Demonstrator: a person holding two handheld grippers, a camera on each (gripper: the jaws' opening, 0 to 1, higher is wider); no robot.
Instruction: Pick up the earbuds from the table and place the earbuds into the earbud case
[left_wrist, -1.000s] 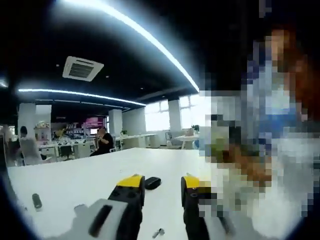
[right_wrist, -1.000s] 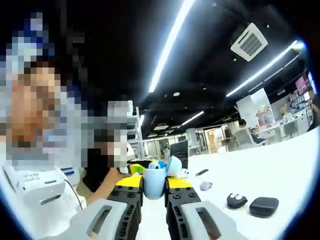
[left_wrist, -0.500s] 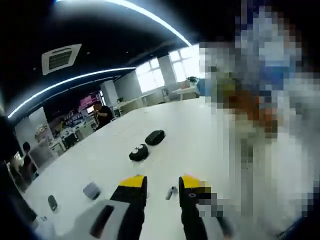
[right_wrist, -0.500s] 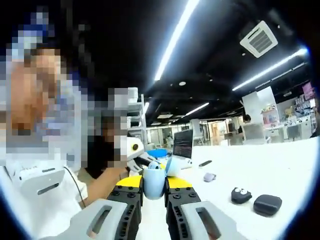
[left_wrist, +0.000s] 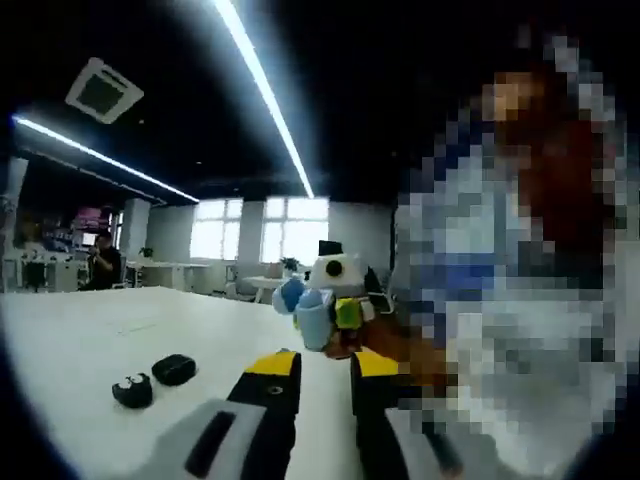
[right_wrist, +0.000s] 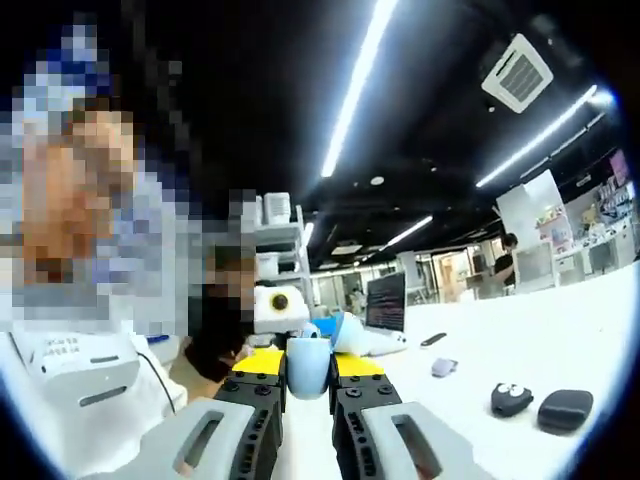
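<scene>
Pale blue, egg-shaped plastic earbud case (right_wrist: 308, 366) clamped between the right gripper's (right_wrist: 308, 372) yellow-tipped jaws, lid (right_wrist: 347, 332) flipped open at 1 o'clock.

Seen again at 12 o'clock in the left gripper view (left_wrist: 312, 318), raised off the white table (left_wrist: 70, 335), mouth apparently turned up to receive an earbud. Left gripper (left_wrist: 312, 366) with jaws apart and nothing between them, aimed toward the case rather than at the table. At 8 o'clock in that view, a black oval pouch (left_wrist: 173, 368) beside a dark rounded case with two white dots (left_wrist: 132, 390); same pair at 4 o'clock in the right gripper view (right_wrist: 566, 409) (right_wrist: 511, 399), near a small lilac object (right_wrist: 443, 367). Earbuds themselves too small to pick out anywhere; pick-up apparently not yet made.
</scene>
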